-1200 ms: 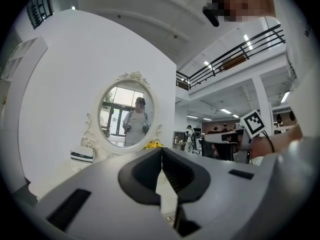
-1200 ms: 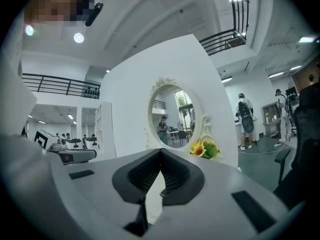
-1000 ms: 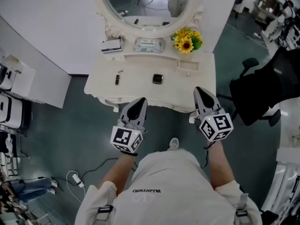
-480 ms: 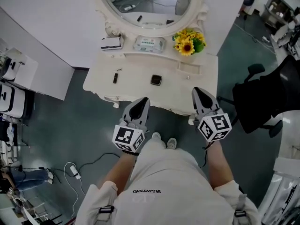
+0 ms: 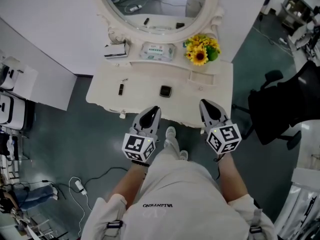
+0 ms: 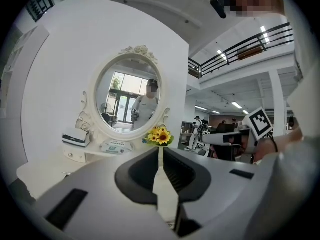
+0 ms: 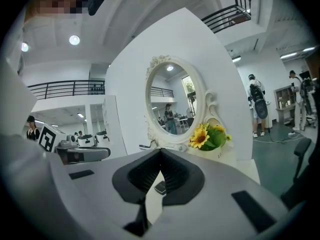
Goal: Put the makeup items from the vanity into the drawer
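Makeup items lie on the cream-white carved vanity top [image 5: 145, 79], approach step in hand: left gripper [image 5: 152, 111] and right gripper [image 5: 205, 104] hover at its front edge, both clenched on nothing, so next jaws must part for the small black square compact [image 5: 165, 90] or slim black tube [image 5: 120, 89].

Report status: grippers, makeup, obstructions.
Left gripper, right gripper shut, empty, at the vanity front edge. Compact and slim dark item on top, untouched. Nothing blocking seen.
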Demonstrator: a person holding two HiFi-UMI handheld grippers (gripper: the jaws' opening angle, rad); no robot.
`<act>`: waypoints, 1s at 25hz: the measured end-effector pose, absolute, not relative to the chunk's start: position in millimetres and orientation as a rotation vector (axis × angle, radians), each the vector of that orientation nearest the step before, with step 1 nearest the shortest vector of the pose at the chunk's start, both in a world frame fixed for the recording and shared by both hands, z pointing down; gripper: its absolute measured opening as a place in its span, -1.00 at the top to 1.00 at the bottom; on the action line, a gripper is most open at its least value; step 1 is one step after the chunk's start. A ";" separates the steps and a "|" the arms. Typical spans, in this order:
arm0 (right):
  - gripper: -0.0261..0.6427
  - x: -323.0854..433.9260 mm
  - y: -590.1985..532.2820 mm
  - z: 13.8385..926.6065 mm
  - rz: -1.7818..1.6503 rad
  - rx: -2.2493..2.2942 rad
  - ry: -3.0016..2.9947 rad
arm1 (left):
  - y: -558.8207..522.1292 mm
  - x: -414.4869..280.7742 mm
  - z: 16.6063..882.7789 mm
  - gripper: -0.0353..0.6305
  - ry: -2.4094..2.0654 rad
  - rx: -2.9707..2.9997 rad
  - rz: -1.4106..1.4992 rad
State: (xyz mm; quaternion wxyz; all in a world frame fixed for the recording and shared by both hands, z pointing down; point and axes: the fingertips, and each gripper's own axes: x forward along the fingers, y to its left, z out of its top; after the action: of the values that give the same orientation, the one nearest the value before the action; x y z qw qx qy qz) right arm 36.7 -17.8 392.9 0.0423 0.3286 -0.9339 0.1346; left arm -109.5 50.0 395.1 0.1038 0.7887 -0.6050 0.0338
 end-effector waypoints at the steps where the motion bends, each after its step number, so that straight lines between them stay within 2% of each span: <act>1: 0.89 33.2 -22.1 395.1 0.414 1.002 -2.850 | 43.6 -111.0 398.6 0.85 -1.772 2.323 0.104; 9: 0.89 2.9 -65.3 415.5 0.464 1.000 -2.801 | -12.7 -122.8 433.4 0.67 -1.670 2.307 0.174; 18: 0.89 -37.1 -106.9 475.9 0.537 0.956 -2.661 | -73.3 -139.1 510.2 0.13 -1.551 2.208 0.334; 25: 0.89 -58.1 -135.7 515.9 0.602 0.957 -2.567 | -106.6 -150.0 563.7 -0.08 -1.466 2.126 0.477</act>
State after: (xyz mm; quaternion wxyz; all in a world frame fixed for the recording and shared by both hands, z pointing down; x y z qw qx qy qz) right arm -58.1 -135.7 515.9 0.1674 0.3365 -0.9022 0.2116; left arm -150.0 -106.6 563.7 0.2546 0.7829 -0.5399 0.1757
